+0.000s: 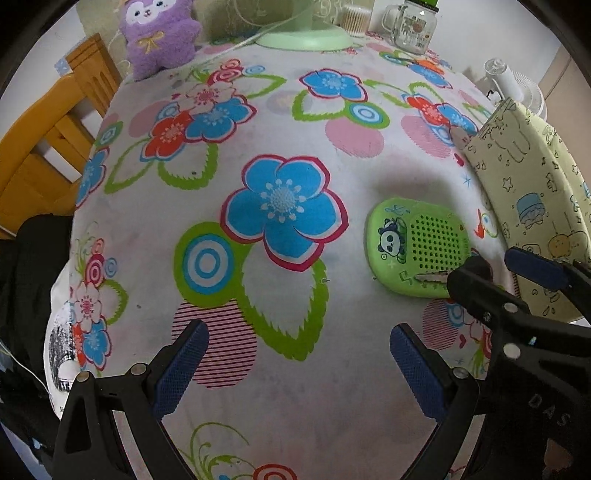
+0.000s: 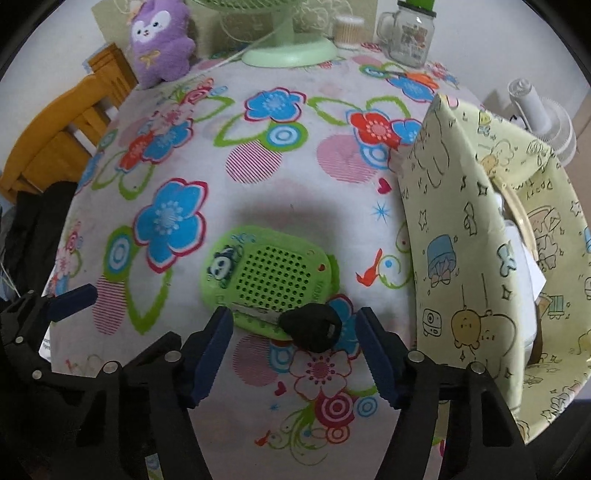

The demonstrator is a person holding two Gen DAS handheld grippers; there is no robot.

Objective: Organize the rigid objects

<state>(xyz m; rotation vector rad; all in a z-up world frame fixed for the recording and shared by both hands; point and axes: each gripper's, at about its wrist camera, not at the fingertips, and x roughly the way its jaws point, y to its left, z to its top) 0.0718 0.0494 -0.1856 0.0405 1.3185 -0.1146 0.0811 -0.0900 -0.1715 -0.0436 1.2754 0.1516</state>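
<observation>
My right gripper [image 2: 295,354] straddles the black-headed key [image 2: 314,330] lying on the green panda soap dish [image 2: 266,275], jaws spread, not yet pinching.

Your left gripper [image 1: 295,365] hangs open over the flowered tablecloth [image 1: 280,147], nothing between its blue pads [image 1: 181,369]. At right, your right gripper [image 1: 498,273] straddles the key [image 1: 432,277] lying on the green panda lid [image 1: 413,245]. A purple plush [image 1: 159,37] and glass jar [image 1: 413,26] line the far edge.
</observation>
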